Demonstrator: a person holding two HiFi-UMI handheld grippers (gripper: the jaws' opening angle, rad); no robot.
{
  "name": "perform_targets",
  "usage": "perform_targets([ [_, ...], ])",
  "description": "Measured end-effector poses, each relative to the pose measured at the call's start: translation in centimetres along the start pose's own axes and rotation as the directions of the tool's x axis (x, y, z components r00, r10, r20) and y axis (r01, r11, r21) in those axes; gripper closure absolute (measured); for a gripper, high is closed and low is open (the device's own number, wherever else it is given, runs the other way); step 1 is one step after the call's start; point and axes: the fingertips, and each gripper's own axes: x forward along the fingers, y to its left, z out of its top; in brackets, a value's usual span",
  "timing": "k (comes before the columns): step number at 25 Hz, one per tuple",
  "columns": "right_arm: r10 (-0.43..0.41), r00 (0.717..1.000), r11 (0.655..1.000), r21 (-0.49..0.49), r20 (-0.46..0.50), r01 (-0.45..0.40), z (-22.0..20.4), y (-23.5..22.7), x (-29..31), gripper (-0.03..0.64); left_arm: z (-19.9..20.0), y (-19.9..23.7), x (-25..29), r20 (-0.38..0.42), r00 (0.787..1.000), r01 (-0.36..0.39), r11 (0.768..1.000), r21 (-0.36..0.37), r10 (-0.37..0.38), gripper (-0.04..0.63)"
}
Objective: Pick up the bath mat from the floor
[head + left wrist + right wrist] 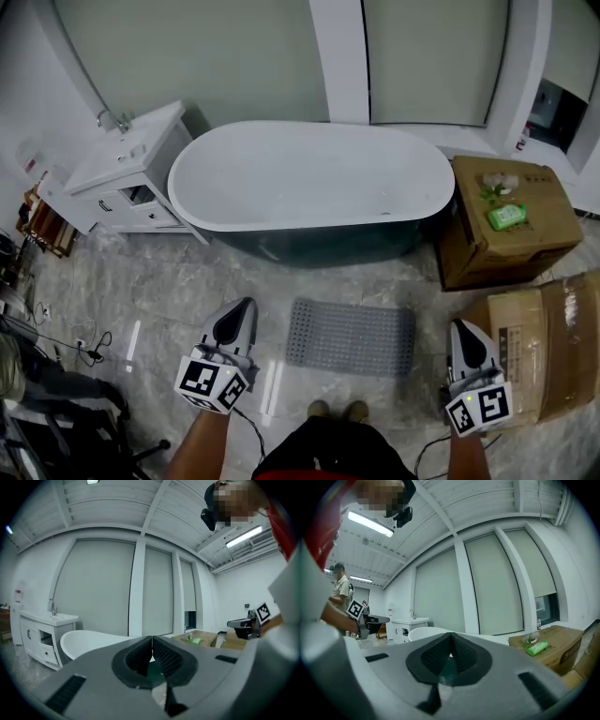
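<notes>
Head view: bath mat (350,337) between closed left claw (247,303) and closed right claw (457,325), seemingly untouched.

A white oval bathtub (309,178) with a dark outer shell stands on a glossy grey marbled floor (169,281). Behind it is a wall of tall pale panels (234,56) split by a white pillar (339,56). Left of the tub stands a white vanity cabinet (127,178) with a chrome tap (111,119). To the right sit two cardboard boxes: the far box (525,239) carries a green packet (507,217), and the near box (553,347) has taped flaps. Cables (89,342) trail on the floor at the left. Overhead, a white ribbed ceiling (117,503) holds a lit strip lamp (370,524).
</notes>
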Motion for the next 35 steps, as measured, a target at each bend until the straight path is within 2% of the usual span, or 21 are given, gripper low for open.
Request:
perform_targets([
  [14, -0.112, 0.982, 0.993, 0.021, -0.151, 0.116, -10.4, -1.5, 3.7, 0.612, -14.1, 5.9, 4.4, -0.162, 0.986, 0.042, 0.998, -0.043, -0.048, 0.583],
  [35, -0.16, 0.956, 0.984, 0.033, -0.245, 0.173, -29.8, -5.2, 7.3, 0.612, -34.1, 8.8, 8.8, -0.256, 0.966, 0.02, 0.998, -0.058, -0.034, 0.583],
])
